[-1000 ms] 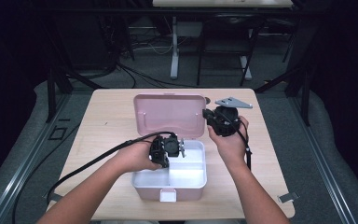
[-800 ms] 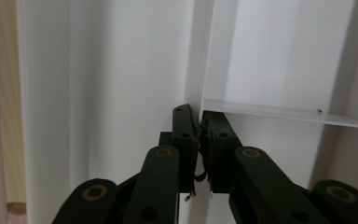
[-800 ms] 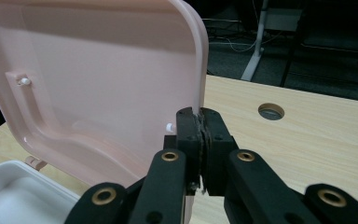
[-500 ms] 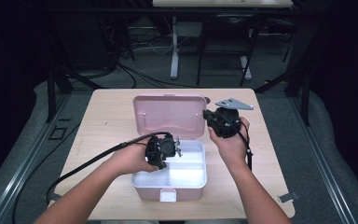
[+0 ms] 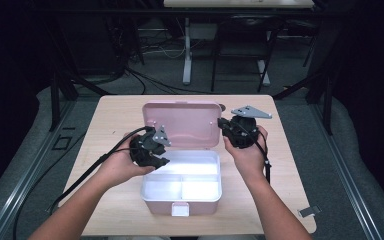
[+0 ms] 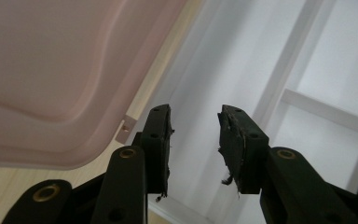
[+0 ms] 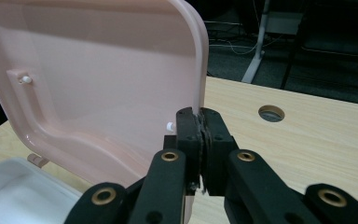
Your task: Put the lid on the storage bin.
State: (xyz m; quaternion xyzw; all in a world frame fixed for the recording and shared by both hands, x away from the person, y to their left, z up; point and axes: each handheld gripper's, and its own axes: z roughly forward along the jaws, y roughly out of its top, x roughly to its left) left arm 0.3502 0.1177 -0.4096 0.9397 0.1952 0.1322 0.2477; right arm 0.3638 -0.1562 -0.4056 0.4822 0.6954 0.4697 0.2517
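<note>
Box point(image 5: 180, 192): pink, with a white divided tray inside, lower centre of the high view on the table point(image 5: 120, 107); place unchanged from a second ago.
Left gripper point(image 5: 161, 155): has shifted left, from over the tray to the box's left rim; its jaws have just been opening and now stand apart with nothing between them.
Lid point(image 5: 182, 125): upright at frame centre, as before.
Right gripper point(image 5: 226, 127): unmoved, right of centre, jaws clamped on the lid's right edge.

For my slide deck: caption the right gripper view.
Right gripper clamped on the edge of the raised pink lid, white box interior below, wooden table behind.
</note>
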